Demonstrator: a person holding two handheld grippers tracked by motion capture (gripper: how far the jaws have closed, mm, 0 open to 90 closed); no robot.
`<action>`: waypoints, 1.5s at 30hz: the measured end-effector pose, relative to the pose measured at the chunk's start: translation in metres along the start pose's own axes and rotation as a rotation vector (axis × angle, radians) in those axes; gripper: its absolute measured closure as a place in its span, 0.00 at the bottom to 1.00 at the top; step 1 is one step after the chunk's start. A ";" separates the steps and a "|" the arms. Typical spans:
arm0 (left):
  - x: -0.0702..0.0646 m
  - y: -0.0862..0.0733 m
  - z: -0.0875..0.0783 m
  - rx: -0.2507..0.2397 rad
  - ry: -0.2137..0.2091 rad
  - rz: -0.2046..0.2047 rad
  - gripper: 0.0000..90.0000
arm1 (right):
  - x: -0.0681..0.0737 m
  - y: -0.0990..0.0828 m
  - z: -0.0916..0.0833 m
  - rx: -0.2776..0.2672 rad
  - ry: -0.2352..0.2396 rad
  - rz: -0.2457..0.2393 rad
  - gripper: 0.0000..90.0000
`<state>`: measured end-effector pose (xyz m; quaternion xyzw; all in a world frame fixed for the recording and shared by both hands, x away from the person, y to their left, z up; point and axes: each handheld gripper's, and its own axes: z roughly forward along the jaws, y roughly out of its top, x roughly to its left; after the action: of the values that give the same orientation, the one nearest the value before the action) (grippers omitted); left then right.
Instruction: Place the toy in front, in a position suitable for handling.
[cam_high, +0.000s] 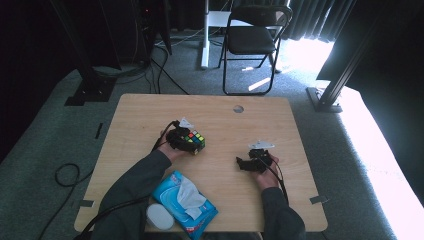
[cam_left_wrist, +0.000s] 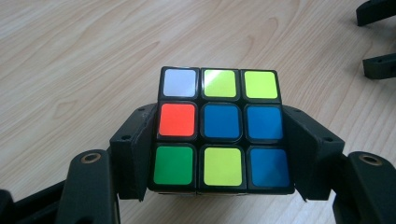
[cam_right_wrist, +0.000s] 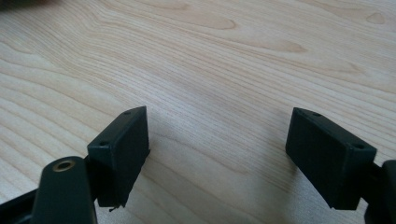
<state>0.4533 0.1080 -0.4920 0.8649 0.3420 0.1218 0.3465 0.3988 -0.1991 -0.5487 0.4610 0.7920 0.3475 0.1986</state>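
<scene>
Holding a scrambled puzzle cube (cam_left_wrist: 220, 128) between the jaws of the left gripper (cam_left_wrist: 219, 154), pads pressed flat against two opposite sides, jaws spread wide to take its full width. Sitting left of centre on the wooden bench (cam_high: 150, 107), just above a blue pack of wet wipes (cam_high: 184, 202) and a small white lid (cam_high: 160, 216) near the front edge. Gripping done, then; judged still to come, any turning of a layer, with colours on the visible face mixed: white, yellow, orange, blue, green. Resting well apart to the right, the right gripper (cam_high: 242, 164), jaws wide open with nothing between them, pointing toward the cube. Seen from the high view: both forearms, the wipes, a folding chair (cam_high: 252, 37) beyond the bench. Seen from the left gripper view: the cube's stickers and the pad contact. Seen from the right gripper view: bare wood grain between two parted jaws.
</scene>
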 end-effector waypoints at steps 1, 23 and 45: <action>-0.001 0.001 0.002 0.000 -0.002 -0.001 0.38 | 0.000 0.000 0.000 0.000 0.000 0.000 0.23; 0.000 0.001 -0.011 -0.072 -0.025 -0.021 0.28 | 0.000 0.000 0.000 0.000 0.000 0.000 0.23; 0.010 -0.031 -0.045 -0.122 0.020 -0.103 0.35 | 0.000 0.000 0.000 0.000 0.000 0.002 0.23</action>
<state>0.4248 0.1546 -0.4802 0.8223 0.3814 0.1333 0.4008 0.3987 -0.1990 -0.5487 0.4616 0.7917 0.3476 0.1981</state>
